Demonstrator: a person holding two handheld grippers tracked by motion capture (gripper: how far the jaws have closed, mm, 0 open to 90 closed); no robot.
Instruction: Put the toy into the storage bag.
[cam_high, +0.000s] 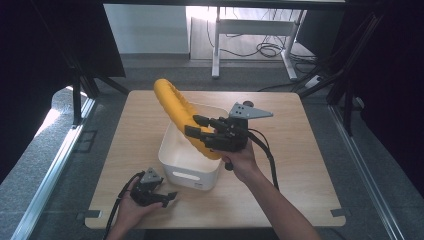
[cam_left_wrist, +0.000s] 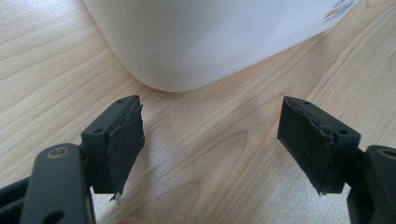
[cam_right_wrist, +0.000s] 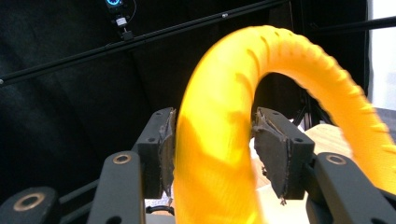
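Note:
A long yellow ribbed tube (cam_high: 174, 106), bent in a curve, is held up at a slant over a white bin (cam_high: 192, 175) in the middle of the wooden table (cam_high: 300, 165). My right gripper (cam_high: 193, 126) is shut on the tube's lower half. In the right gripper view both pads press the yellow tube (cam_right_wrist: 219, 154), which arches up and off to the right. My left gripper (cam_high: 170, 196) rests low on the table by the bin's front left corner. It stands open (cam_left_wrist: 210, 144) with bare wood between its pads and the bin's rounded corner (cam_left_wrist: 201, 37) just ahead.
Dark frame poles and black curtains flank the table on both sides. Behind the far edge are a white desk leg (cam_high: 216, 50) and loose cables on the floor. The right side of the tabletop is bare wood.

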